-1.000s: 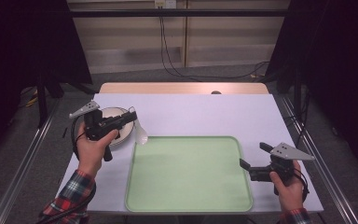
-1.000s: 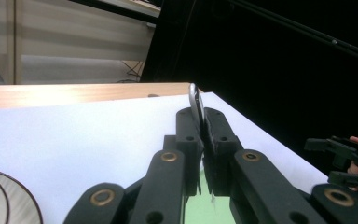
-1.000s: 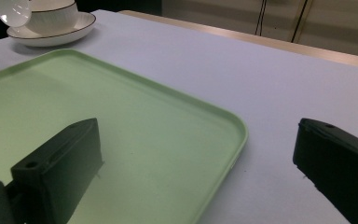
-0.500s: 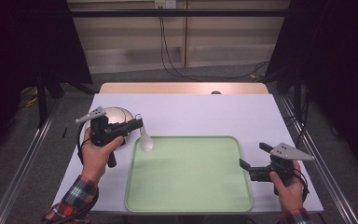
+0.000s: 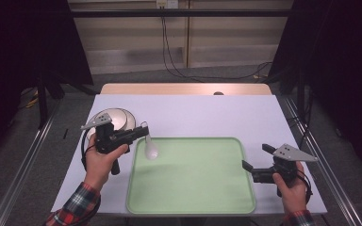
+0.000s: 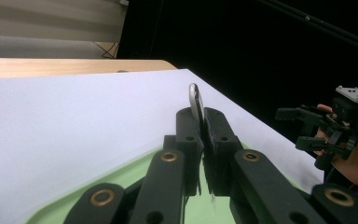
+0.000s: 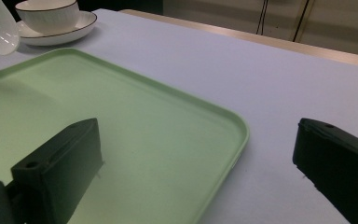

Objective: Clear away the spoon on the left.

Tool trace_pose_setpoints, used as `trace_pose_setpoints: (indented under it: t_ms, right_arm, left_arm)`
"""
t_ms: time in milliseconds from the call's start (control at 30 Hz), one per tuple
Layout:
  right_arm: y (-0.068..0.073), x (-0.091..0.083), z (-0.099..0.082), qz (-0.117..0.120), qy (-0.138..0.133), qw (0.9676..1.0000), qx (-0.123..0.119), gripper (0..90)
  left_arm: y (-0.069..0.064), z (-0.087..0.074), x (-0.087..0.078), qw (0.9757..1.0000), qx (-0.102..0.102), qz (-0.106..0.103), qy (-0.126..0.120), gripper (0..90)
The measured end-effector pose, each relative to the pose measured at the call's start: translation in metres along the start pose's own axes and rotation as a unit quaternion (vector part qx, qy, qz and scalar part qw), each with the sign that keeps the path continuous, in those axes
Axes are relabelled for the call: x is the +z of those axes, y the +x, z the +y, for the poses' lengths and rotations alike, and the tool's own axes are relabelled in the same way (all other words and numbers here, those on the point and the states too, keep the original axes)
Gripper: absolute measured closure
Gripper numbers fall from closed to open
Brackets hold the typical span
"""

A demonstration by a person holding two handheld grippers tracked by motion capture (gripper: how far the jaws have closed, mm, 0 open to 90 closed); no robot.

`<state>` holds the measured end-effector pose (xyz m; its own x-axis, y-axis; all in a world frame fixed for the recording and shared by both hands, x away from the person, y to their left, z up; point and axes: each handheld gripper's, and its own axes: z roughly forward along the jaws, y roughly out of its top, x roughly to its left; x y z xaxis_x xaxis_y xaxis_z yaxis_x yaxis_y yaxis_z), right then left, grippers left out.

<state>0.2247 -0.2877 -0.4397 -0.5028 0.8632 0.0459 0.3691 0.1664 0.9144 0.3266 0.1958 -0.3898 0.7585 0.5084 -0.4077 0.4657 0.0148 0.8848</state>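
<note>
A white ceramic spoon is held by its handle between the closed jaws of the left gripper, its bowl hanging down over the near-left corner of the green tray, at about ten o'clock from the tray's middle. In the left gripper view the handle is seen edge-on, pinched upright between the two black pads.

Over the past second the spoon has been carried from above the cup and saucer rightward to the tray's edge; from this it is judged that the spoon has been taken from the crockery and is about to be laid on the tray.

The right gripper is held at four o'clock beside the tray's right rim, jaws spread wide and nothing between them, unmoved across the interval.

One spoon, one cup on one saucer, one tray and two grippers are counted on the white table. The cup and saucer are left at ten o'clock, apart from the tray.
</note>
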Motion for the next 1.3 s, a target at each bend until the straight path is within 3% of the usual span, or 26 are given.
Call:
trace_pose_setpoints:
  t_ms: [433,1300]
  right_arm:
    - [0.0,0.0,0.0,0.001,0.001,1.0,-0.001,0.9]
    - [0.001,0.001,0.0,0.004,0.002,1.0,-0.006,0.9]
  left_arm:
    - [-0.005,-0.013,0.004,0.9997,-0.001,-0.012,0.022,85.9]
    - [-0.012,-0.033,0.001,0.9989,-0.013,-0.028,0.034,85.9]
